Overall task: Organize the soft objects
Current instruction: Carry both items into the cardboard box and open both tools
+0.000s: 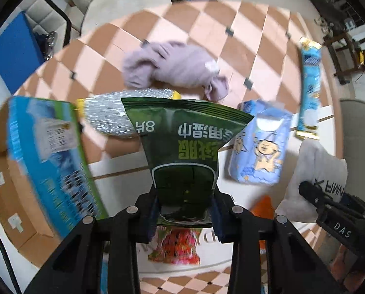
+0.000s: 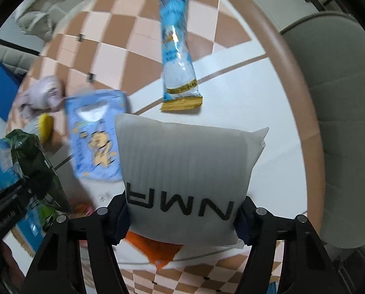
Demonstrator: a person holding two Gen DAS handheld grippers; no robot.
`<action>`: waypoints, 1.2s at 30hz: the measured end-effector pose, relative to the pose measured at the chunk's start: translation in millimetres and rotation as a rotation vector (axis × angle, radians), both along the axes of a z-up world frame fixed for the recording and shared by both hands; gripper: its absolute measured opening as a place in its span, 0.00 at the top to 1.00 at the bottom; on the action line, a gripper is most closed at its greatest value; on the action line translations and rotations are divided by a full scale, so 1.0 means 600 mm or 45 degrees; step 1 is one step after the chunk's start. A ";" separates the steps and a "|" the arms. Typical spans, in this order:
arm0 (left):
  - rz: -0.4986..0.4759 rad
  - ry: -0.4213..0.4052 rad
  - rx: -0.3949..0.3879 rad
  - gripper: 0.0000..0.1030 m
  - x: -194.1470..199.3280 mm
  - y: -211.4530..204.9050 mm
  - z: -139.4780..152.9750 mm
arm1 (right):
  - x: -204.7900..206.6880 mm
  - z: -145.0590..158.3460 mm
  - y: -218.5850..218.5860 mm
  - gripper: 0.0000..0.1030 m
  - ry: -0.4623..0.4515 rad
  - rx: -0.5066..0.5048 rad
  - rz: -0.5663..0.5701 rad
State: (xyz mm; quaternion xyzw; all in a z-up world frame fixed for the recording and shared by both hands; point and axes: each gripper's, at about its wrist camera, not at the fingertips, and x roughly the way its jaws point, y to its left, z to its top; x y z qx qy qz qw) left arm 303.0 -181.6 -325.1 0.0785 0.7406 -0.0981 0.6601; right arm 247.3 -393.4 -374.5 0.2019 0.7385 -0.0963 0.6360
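Holding: left gripper [image 1: 186, 210] clamps a green wipes pack [image 1: 184, 144] by its near end, lifted over the table [image 1: 263, 46].
Right gripper [image 2: 182, 216]: fingers pinch a grey pillow pack [image 2: 184, 171] w/ black letters, raised above the table.
Betw. the two: blue tissue pack [image 1: 258, 144] w/ cartoon print, lying flat.
Far right: long blue sachet [image 2: 177, 46].
Far centre: crumpled lilac cloth [image 1: 175, 66]; silver bag [image 1: 113, 115] just near of it.
Left: blue box [image 1: 50, 156] on a cardboard carton [image 1: 1, 178].

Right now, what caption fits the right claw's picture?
Right claw grips a gray pillow pack above the checkered table.
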 end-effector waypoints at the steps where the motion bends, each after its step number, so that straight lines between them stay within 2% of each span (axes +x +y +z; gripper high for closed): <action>1: 0.016 -0.009 -0.022 0.69 -0.004 0.009 0.019 | -0.007 0.017 0.005 0.32 -0.026 0.001 0.019; 5: 0.069 -0.073 -0.112 0.69 -0.016 0.061 0.117 | -0.034 0.101 0.047 0.32 -0.137 0.051 0.109; 9: 0.128 -0.160 -0.158 0.69 -0.037 0.134 0.184 | -0.022 0.213 0.120 0.32 -0.236 0.096 0.248; 11: 0.157 -0.180 -0.162 0.69 -0.034 0.179 0.216 | -0.007 0.255 0.194 0.32 -0.292 0.141 0.339; 14: 0.239 -0.209 -0.136 0.69 -0.037 0.274 0.244 | 0.019 0.300 0.287 0.32 -0.344 0.214 0.441; 17: 0.327 -0.206 -0.109 0.69 -0.019 0.341 0.237 | 0.048 0.310 0.398 0.32 -0.379 0.265 0.540; 19: 0.386 -0.186 -0.092 0.69 0.001 0.399 0.219 | 0.069 0.317 0.458 0.32 -0.388 0.253 0.585; 22: 0.423 -0.132 -0.076 0.69 0.027 0.480 0.190 | 0.109 0.280 0.541 0.32 -0.364 0.229 0.624; 26: 0.433 -0.058 -0.066 0.69 0.065 0.549 0.137 | 0.157 0.220 0.633 0.32 -0.295 0.201 0.653; 27: 0.432 -0.033 -0.074 0.69 0.077 0.559 0.122 | 0.170 0.194 0.654 0.32 -0.274 0.185 0.658; 31: 0.403 0.049 -0.086 0.68 0.114 0.576 0.061 | 0.196 0.153 0.716 0.32 -0.236 0.131 0.671; 36: 0.349 0.130 -0.109 0.68 0.144 0.583 0.001 | 0.227 0.092 0.747 0.32 -0.185 0.076 0.679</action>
